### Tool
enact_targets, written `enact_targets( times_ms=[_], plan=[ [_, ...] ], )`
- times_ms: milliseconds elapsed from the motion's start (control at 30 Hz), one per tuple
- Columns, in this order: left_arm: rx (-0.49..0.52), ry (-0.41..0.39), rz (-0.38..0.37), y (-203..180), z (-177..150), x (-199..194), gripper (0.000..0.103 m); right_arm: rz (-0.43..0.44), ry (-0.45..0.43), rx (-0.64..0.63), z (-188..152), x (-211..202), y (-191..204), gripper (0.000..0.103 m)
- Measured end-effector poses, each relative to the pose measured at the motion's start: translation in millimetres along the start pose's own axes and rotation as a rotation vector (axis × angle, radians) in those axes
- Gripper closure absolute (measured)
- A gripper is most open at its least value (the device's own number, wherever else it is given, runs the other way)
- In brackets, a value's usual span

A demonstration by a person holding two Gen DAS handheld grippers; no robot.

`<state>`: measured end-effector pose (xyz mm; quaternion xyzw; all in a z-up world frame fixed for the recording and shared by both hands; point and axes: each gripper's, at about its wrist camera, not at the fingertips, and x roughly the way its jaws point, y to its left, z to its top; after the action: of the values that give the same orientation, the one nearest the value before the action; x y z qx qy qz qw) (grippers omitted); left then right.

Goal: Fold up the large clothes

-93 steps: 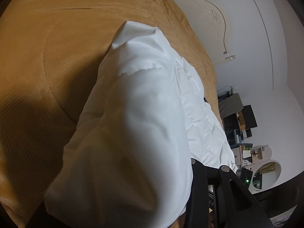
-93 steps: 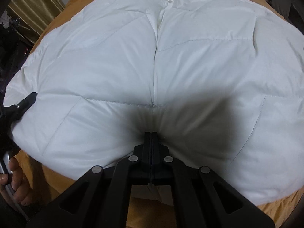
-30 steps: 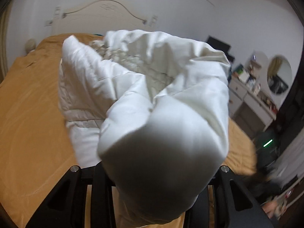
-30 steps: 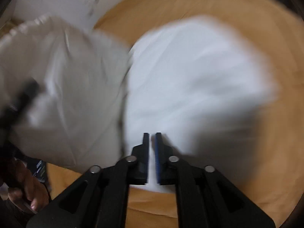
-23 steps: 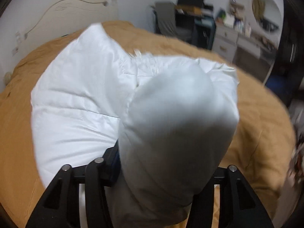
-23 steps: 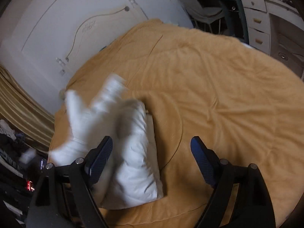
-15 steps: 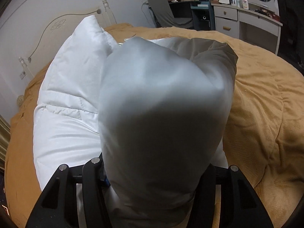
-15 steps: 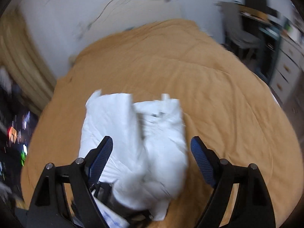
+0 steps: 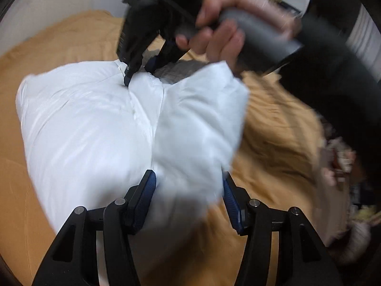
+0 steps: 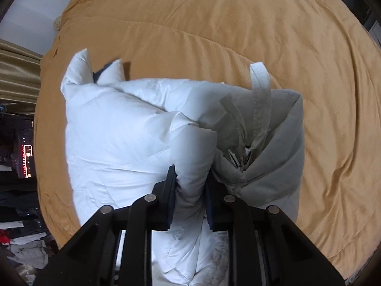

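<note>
Both grippers [image 9: 188,197] [image 10: 190,186] clamping white jacket [image 10: 123,138]

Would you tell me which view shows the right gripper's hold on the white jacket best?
The right wrist view: the right gripper pinches a puffy fold of the white jacket, sharp. The left wrist view shows that gripper from outside, blurred, its tips at the jacket's top edge.

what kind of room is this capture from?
Most likely a bedroom at home. A white puffy jacket lies on a bed with a mustard-orange bedspread, a gold curtain hangs to one side, and clothes lie piled on the floor.
</note>
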<state>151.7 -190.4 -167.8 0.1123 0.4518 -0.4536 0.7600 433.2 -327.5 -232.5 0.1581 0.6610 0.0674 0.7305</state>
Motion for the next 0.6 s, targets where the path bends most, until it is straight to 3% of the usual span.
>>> enact_targets(
  times_ms=[100,167,233,300,400,467,533,600],
  plan=[
    [-0.062,-0.029,-0.065,20.6,-5.3,-58.2,0.047,-0.026,-0.017,0.008,-6.0,1.2,-7.7,0.081],
    [-0.147,-0.130,-0.062,46.4,12.3,-90.8,0.045,-0.018,-0.025,0.022,-9.6,0.8,-12.9,0.081],
    [-0.250,-0.245,-0.004,78.8,28.7,-108.8,0.039,0.002,-0.033,0.033,-12.7,1.2,-18.5,0.080],
    [-0.301,-0.281,0.095,107.3,56.2,-93.7,0.039,0.014,-0.044,0.038,-17.4,-0.5,-24.0,0.079],
    [-0.256,-0.184,0.241,128.6,73.1,-32.2,0.039,0.041,-0.066,0.054,-25.2,-11.4,-26.7,0.078],
    [-0.233,-0.073,0.240,131.3,65.1,13.7,0.037,0.047,-0.087,0.049,-31.6,-13.7,-29.6,0.077],
    [-0.184,-0.095,0.286,122.7,54.9,20.8,0.037,0.045,-0.142,0.054,-43.2,-23.2,-33.0,0.075],
    [-0.189,-0.085,0.271,122.3,53.3,17.0,0.037,0.019,-0.226,0.041,-63.8,-43.8,-32.9,0.074]
  ],
)
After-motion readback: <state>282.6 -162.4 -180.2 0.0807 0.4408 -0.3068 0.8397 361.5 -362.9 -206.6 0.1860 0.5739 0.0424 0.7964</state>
